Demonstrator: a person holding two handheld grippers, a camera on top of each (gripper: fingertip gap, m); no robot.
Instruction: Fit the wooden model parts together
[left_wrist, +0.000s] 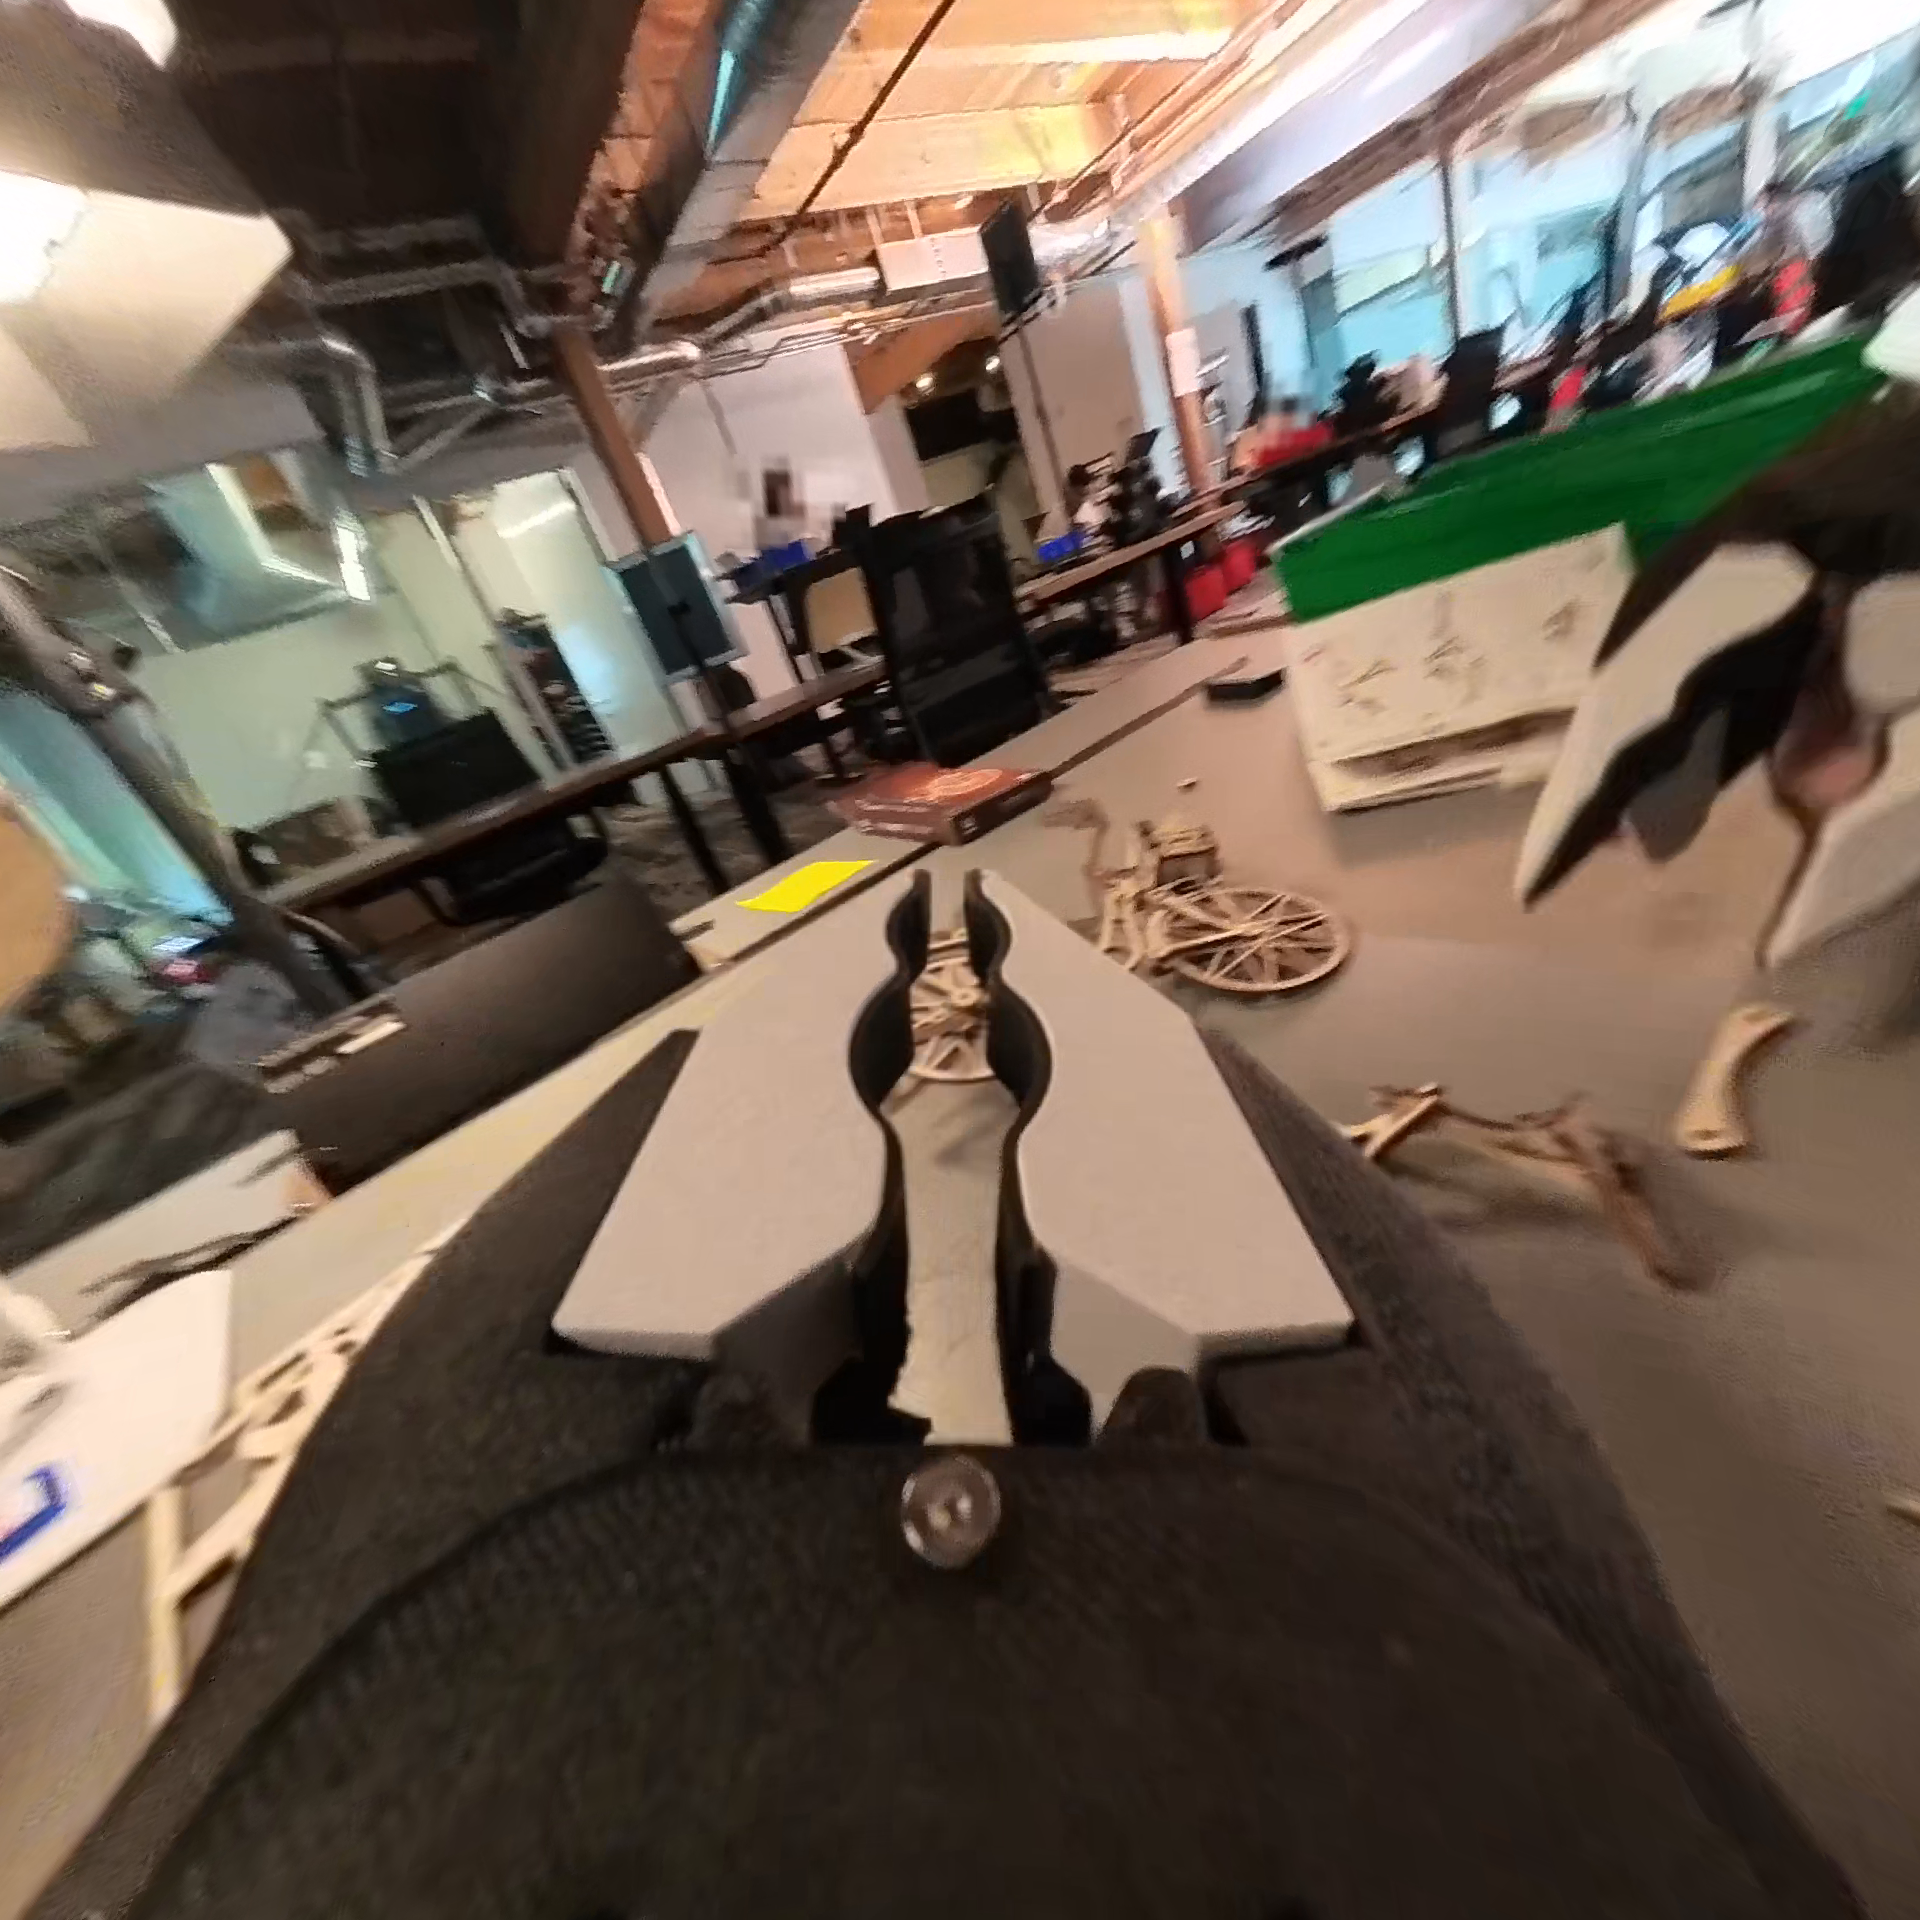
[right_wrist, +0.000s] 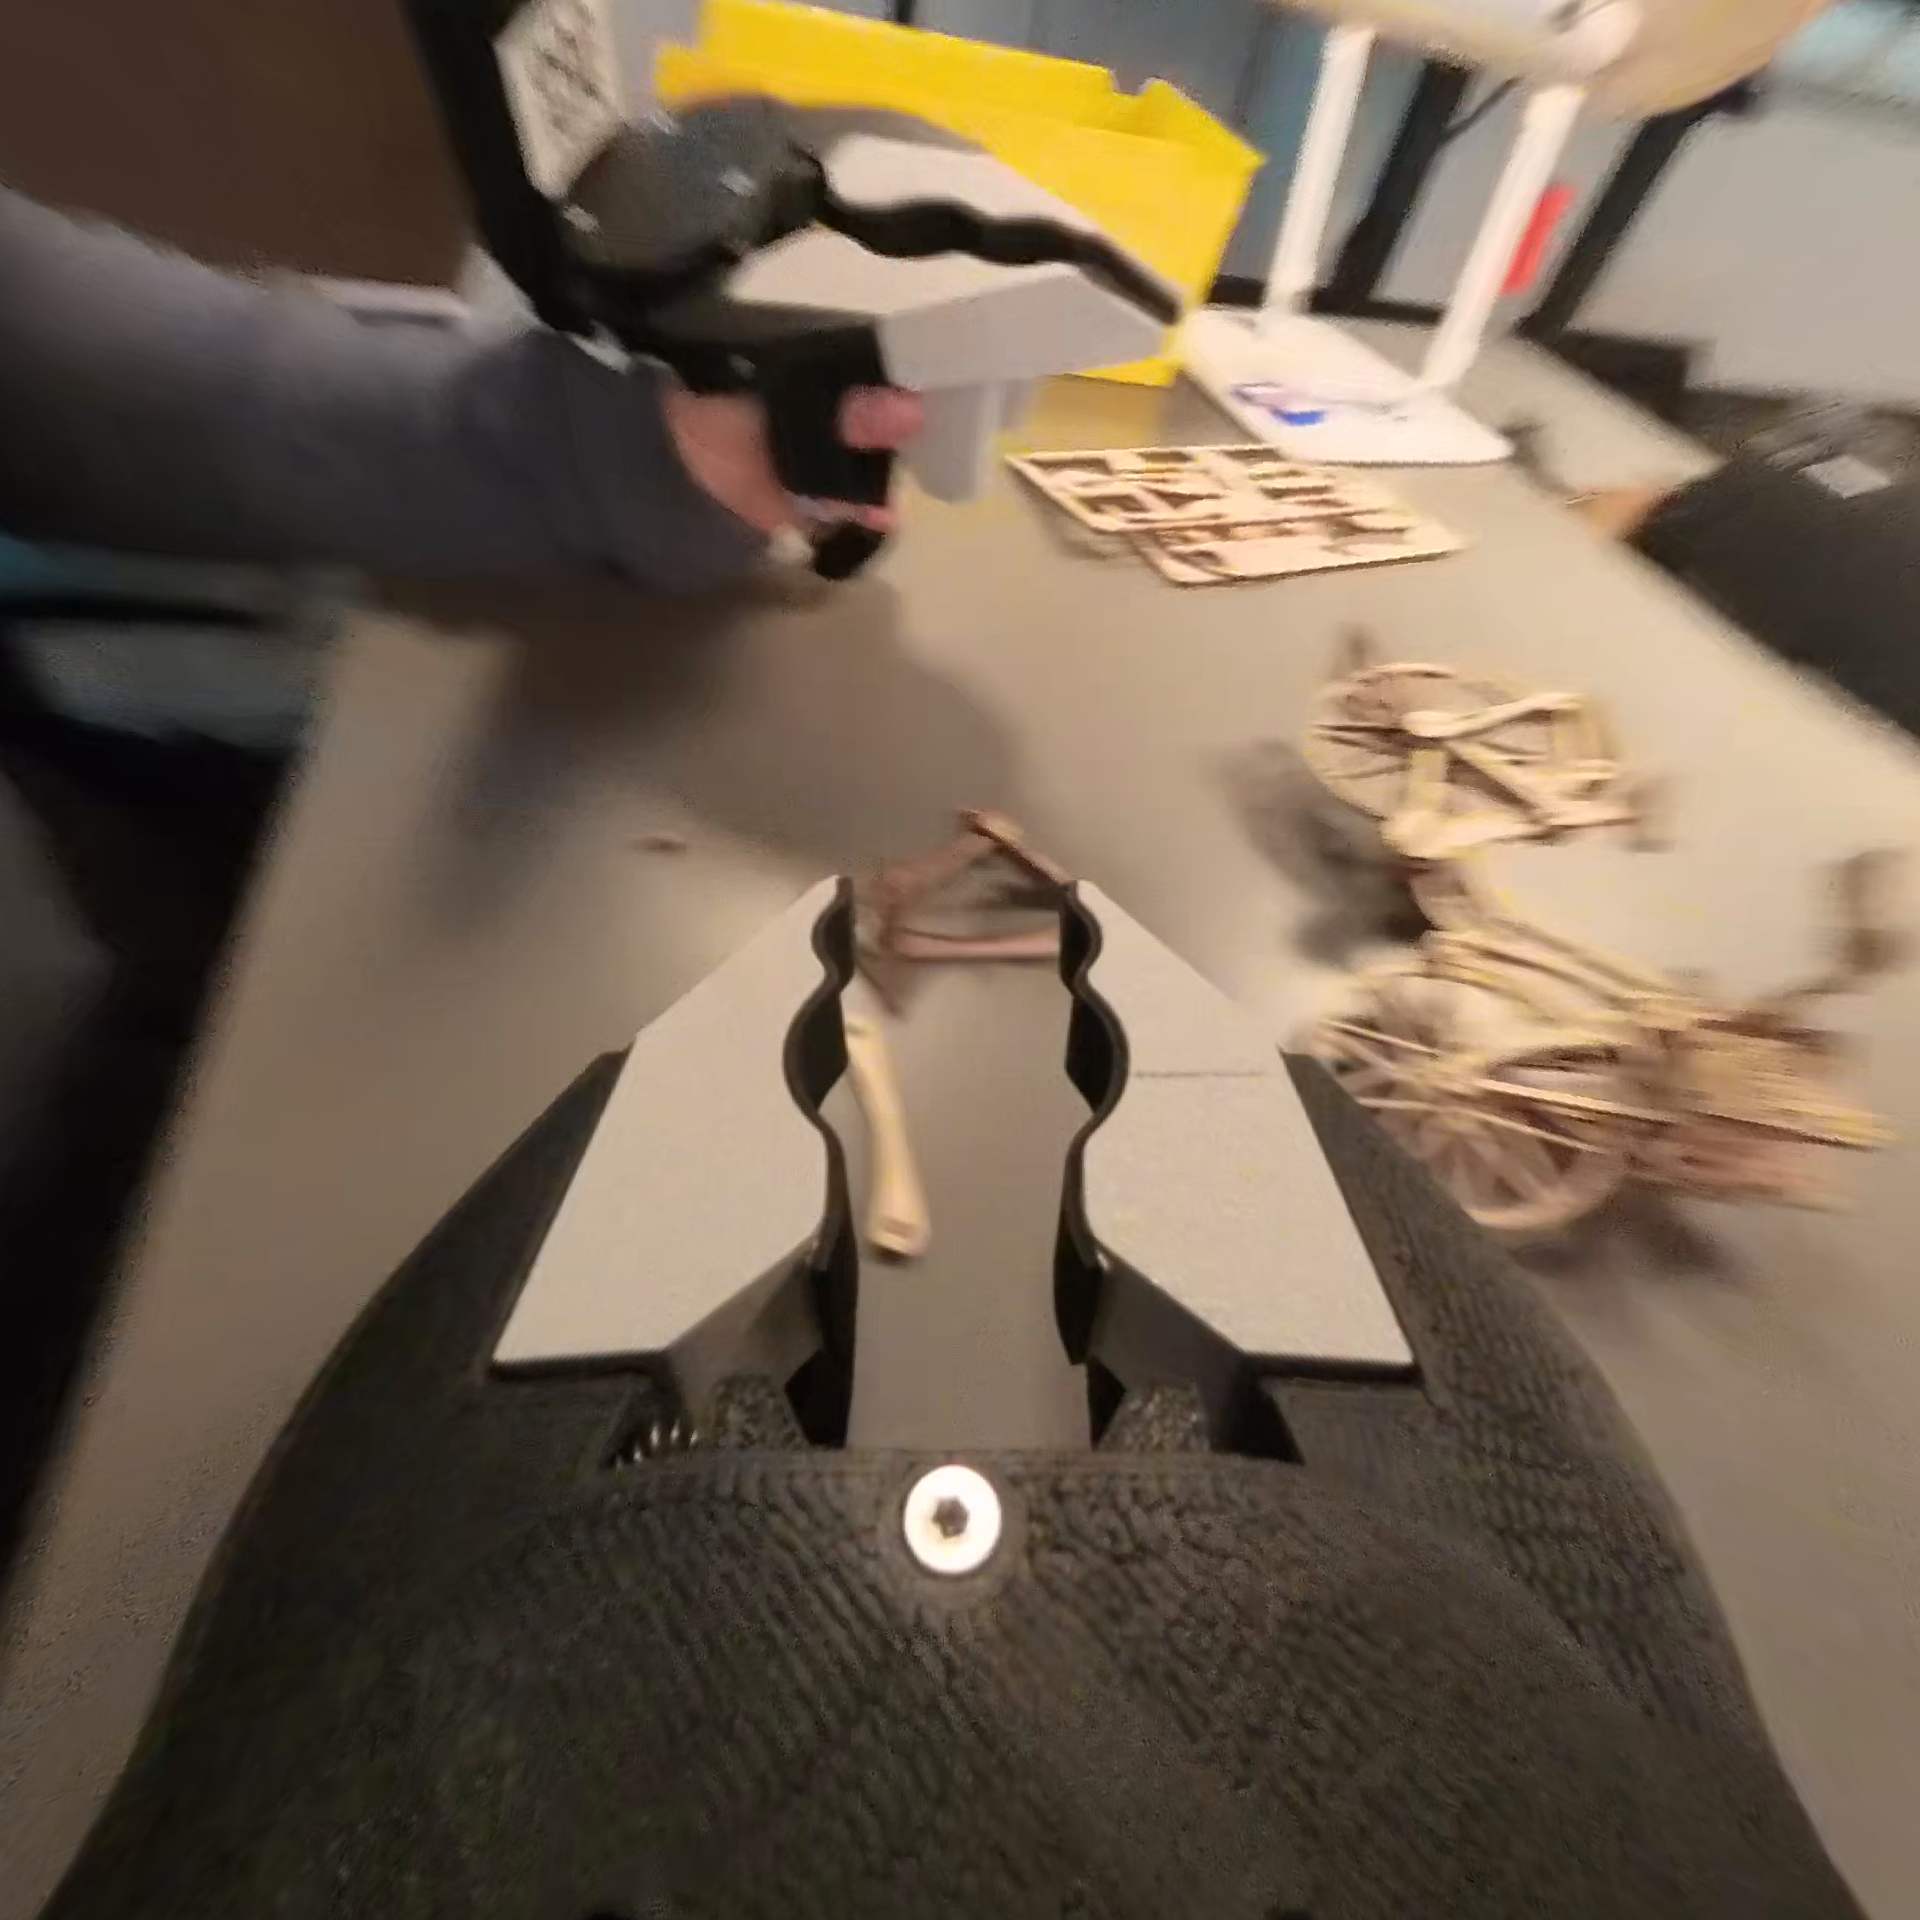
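Grey tabletop (left_wrist: 1455, 935) carries the wooden model parts. Left wrist view: left gripper (left_wrist: 944, 894) is nearly clenched, a thin slit between its tips, nothing gripped. Past the tips lies a spoked wooden wheel (left_wrist: 951, 1023); just right of it, a wooden bicycle model (left_wrist: 1216, 930) lies on its side. A loose wooden frame piece (left_wrist: 1496, 1143) lies nearer, to the right, with a curved wooden piece (left_wrist: 1730, 1086) beside it. Right gripper (left_wrist: 1652, 873) hangs over that piece, jaws parted, blurred. Stacked laser-cut sheets (left_wrist: 1455, 665) sit farther back, in front of a green bin (left_wrist: 1558, 499).

Right wrist view: right gripper (right_wrist: 956, 894) is released, jaws wide, empty. Between its fingers the curved wooden piece (right_wrist: 888, 1153) lies on the table, touching neither. The frame piece (right_wrist: 966, 904) lies just beyond the tips. Two wheeled assemblies (right_wrist: 1538, 1081) lie to the right, heavily blurred. Left gripper (right_wrist: 1153, 301), in a person's hand (right_wrist: 748, 457), hovers above the table, near a laser-cut sheet (right_wrist: 1236, 509).
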